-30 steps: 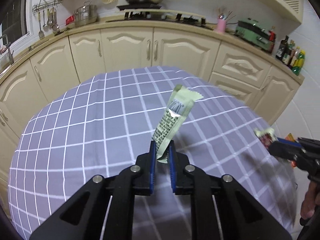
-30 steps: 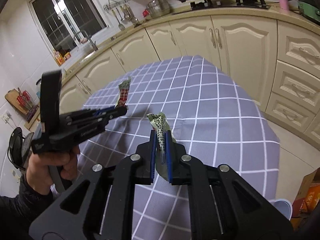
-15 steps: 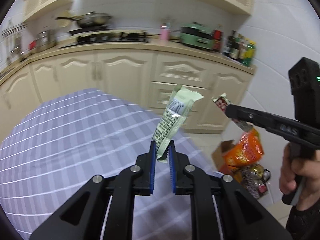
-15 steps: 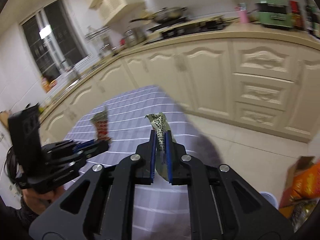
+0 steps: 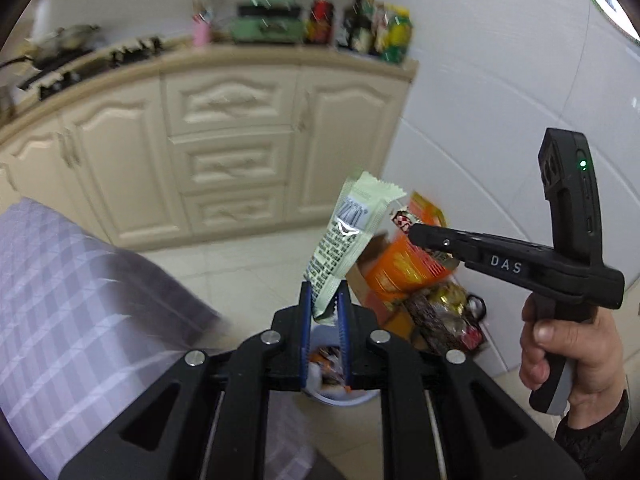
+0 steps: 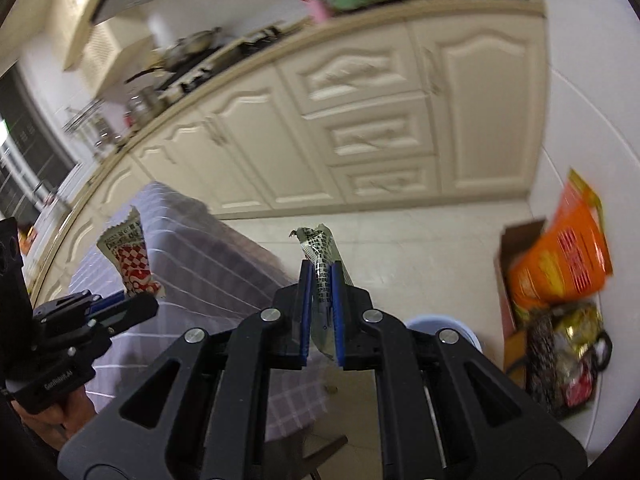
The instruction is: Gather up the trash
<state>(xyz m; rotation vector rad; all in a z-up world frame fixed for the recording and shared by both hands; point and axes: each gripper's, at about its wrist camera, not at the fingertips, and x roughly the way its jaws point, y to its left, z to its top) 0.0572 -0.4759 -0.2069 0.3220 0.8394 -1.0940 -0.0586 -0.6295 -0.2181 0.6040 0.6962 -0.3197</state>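
Note:
My left gripper (image 5: 325, 300) is shut on a pale green snack wrapper (image 5: 348, 236) that stands up from the jaws. It shows in the right wrist view as a red-checked wrapper (image 6: 128, 256) held by the left gripper (image 6: 120, 304). My right gripper (image 6: 321, 280) is shut on a silvery checked wrapper (image 6: 320, 252); it also shows in the left wrist view (image 5: 416, 234). A light blue trash bin (image 5: 340, 394) with wrappers inside sits on the floor just beyond my left gripper; its rim shows in the right wrist view (image 6: 440, 322).
A table with a purple checked cloth (image 5: 72, 300) is at the left. An orange bag (image 5: 400, 264), a cardboard box and dark snack bags (image 5: 444, 320) stand on the floor by the white tiled wall. Cream kitchen cabinets (image 5: 232, 152) run behind.
Both grippers have swung right, away from the table, with their wrappers still held. The floor, the trash bin and the orange bag have come into view.

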